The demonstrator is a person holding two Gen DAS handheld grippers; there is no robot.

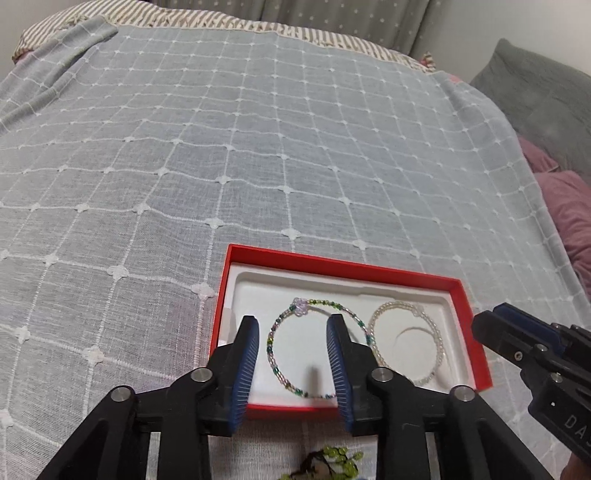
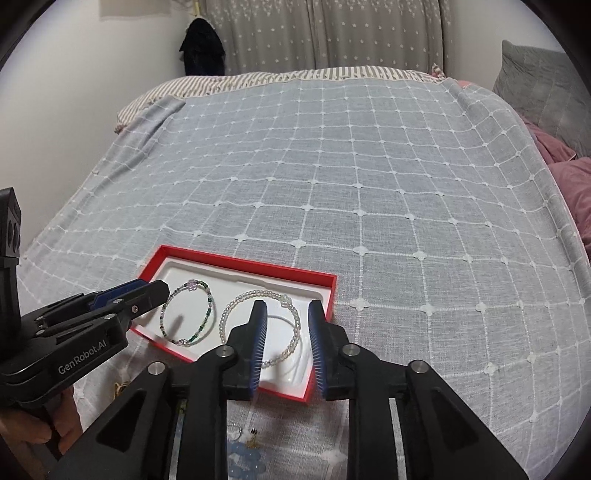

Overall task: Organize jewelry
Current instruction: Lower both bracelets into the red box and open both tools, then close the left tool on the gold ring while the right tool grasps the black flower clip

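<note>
Two spread, empty tools, left tool (image 1: 291,332) and right tool (image 2: 286,317), hover over a red box (image 2: 243,263) holding a green-beaded bracelet (image 1: 275,339) and a pale, possibly pearl, bracelet (image 2: 226,317) on the bed (image 1: 258,155).

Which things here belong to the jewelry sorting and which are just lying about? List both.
Part of the job:
red box with white insert
green beaded bracelet, in the box
pearl bracelet, beside it in the box
green bead piece on the blanket
blue beads on the blanket

Lying about:
checked blanket
grey pillow
curtain
</note>
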